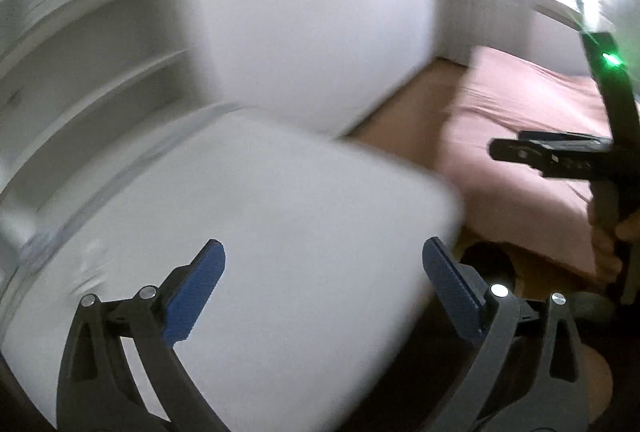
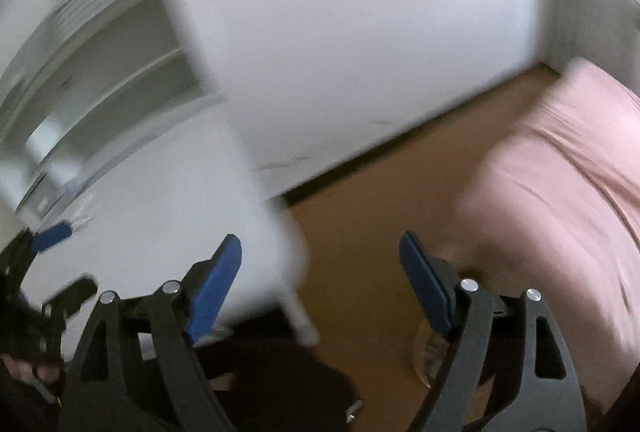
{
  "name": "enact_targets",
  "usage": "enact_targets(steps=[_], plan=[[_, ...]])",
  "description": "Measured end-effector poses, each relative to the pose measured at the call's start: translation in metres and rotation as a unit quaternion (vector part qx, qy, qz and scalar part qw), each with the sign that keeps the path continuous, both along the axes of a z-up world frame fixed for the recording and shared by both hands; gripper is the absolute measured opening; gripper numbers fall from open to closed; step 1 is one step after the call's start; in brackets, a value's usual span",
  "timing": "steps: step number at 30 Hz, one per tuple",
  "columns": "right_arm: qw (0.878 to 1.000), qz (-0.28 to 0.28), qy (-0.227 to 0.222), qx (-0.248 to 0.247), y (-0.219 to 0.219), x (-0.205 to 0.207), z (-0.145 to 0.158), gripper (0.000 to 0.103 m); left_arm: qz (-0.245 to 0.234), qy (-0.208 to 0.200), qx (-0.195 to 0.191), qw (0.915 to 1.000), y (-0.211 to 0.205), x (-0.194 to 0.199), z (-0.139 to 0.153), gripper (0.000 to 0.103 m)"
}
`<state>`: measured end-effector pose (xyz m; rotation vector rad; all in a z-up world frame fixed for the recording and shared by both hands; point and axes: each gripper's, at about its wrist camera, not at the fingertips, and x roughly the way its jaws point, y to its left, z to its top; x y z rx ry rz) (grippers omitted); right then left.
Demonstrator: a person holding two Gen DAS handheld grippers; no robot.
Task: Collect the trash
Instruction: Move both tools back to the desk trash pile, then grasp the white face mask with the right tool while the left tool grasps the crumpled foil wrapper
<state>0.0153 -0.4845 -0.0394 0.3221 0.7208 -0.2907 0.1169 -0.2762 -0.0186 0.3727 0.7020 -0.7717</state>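
Observation:
Both views are motion-blurred. My left gripper (image 1: 324, 272) is open and empty above a white table (image 1: 248, 216). My right gripper (image 2: 320, 264) is open and empty, over the table's right corner (image 2: 224, 192) and the brown floor (image 2: 360, 232). The right gripper also shows from outside at the right of the left wrist view (image 1: 560, 156). The left gripper's blue pad shows at the left of the right wrist view (image 2: 52, 234). A clear, possibly plastic item (image 2: 430, 352) lies on the floor by the bed, behind my right finger. No other trash is clear to see.
A white shelf unit (image 1: 92, 44) stands behind the table at the left. A white wall (image 1: 320, 16) rises beyond. A bed with a pink cover (image 2: 560, 200) is at the right. A table leg (image 2: 300, 316) stands on the floor.

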Motion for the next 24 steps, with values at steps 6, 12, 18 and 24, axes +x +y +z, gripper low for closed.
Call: enact_targets(steps=[6,12,18,24], plan=[[0.982,0.185,0.024,-0.021,0.138,0.129,0.001,0.078,0.186,-0.013,0.028,0.9821,0.155,0.079,-0.002,0.096],[0.948,0.311,0.047,-0.044,0.254,0.207,-0.013,0.078,0.3,0.016,0.003,0.9538,0.269,0.111,-0.009,0.096],[0.933,0.349,0.071,-0.052,0.304,0.262,-0.026,0.078,0.317,0.026,0.002,0.9479,0.29,0.13,-0.021,0.096],[0.928,0.356,0.082,-0.078,0.325,0.282,-0.037,0.064,0.317,0.021,0.001,0.9481,0.28,0.167,-0.024,0.096]])
